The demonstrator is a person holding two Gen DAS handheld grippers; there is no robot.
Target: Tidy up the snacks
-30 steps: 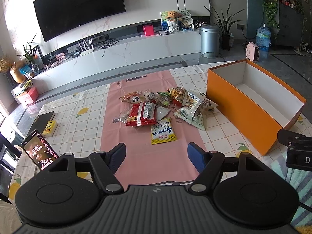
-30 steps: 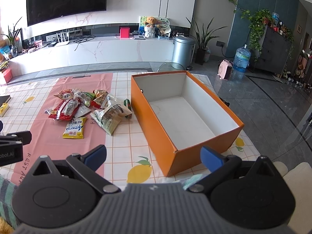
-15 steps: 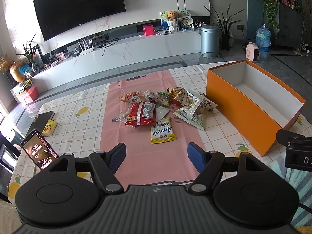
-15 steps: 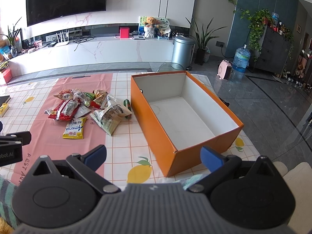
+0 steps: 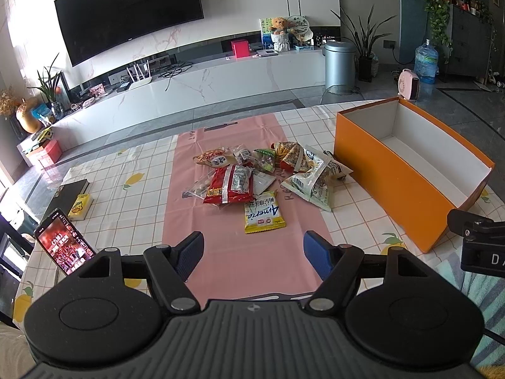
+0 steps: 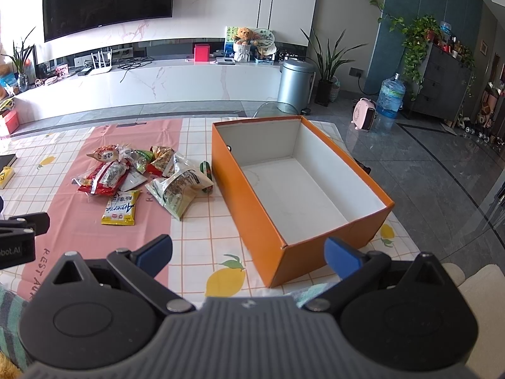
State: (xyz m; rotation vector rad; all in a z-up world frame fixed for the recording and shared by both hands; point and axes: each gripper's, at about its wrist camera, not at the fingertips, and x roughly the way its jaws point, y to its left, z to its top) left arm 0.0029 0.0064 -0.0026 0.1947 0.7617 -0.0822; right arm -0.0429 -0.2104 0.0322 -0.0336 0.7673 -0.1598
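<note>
A pile of snack packets lies on the pink runner: a yellow packet nearest me, a red packet, a pale green bag and several smaller ones behind. An open orange box with a white, empty inside stands to their right. My left gripper is open and empty, above the runner short of the yellow packet. In the right wrist view the pile sits left of the box. My right gripper is open and empty, near the box's front corner.
A phone with a lit screen leans at the table's left edge, with a black book and a small yellow box behind it. The checked tablecloth covers the table. The right gripper's body shows at the right.
</note>
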